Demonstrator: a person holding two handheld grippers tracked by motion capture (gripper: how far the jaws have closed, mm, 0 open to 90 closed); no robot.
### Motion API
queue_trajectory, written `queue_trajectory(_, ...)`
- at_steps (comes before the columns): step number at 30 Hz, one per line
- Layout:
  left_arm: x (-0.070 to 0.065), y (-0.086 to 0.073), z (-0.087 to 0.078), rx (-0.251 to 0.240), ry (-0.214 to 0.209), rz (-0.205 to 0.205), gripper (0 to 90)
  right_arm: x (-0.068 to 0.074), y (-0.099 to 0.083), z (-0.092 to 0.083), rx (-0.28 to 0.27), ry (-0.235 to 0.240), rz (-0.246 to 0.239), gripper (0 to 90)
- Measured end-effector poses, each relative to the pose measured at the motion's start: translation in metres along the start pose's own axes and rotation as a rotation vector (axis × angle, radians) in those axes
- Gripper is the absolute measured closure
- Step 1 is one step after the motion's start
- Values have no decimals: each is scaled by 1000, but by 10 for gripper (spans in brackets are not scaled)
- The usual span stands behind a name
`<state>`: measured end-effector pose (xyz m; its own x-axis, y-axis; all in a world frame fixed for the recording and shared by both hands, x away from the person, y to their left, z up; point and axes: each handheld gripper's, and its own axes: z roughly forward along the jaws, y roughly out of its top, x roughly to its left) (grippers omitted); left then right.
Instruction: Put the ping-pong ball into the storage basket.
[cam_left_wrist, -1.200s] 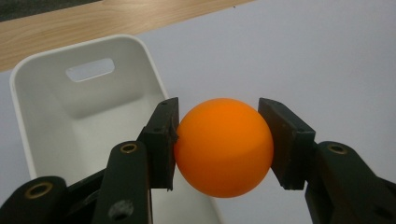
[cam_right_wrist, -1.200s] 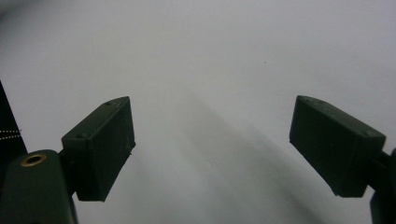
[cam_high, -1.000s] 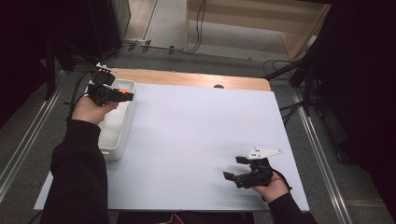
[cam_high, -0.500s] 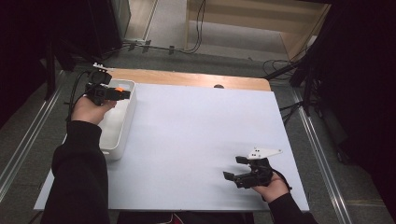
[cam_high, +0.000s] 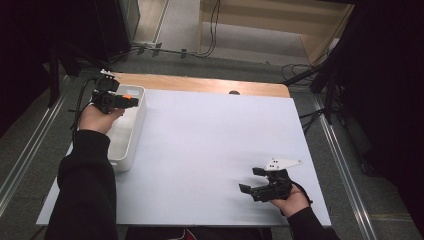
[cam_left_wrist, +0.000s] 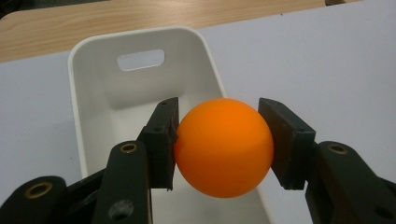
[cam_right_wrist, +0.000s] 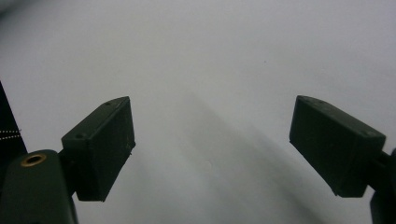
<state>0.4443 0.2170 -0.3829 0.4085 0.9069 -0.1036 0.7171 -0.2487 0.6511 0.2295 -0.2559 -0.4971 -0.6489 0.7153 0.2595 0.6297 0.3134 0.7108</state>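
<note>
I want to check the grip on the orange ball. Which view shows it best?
The left gripper view: the ball is large and sharp there, clamped in the left gripper above the white bin. In the high view it is a small orange speck at that gripper. The right gripper view looks at the table.

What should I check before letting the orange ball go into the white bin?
1. Grip: left gripper shut on the orange ball, both pads against it: ok.
2. Position: ball sits over the white bin opening: ok.
3. Bin interior: no other object on the visible floor; part hidden behind the ball: cannot tell.
4. Bin seating: flat at the white table's left edge: ok.
5. Right gripper open, holding nothing, far from the bin: ok.
</note>
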Motion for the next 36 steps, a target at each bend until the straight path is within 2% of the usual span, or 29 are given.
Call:
queue_trajectory(9, 2, -2, 6, 11, 11, -2, 506, 0, -1, -1, 1, 1, 9, 129)
queue_trajectory(15, 8, -4, 10, 5, 23, -24, 505, 0, -1, -1, 3, 0, 13, 129)
queue_trajectory(28, 14, -11, 24, 28, 41, -58, 504, 0, -1, -1, 4, -1, 11, 129)
queue_trajectory(36, 14, -12, 27, 42, 46, -56, 504, 1, -1, -1, 5, 1, 10, 129)
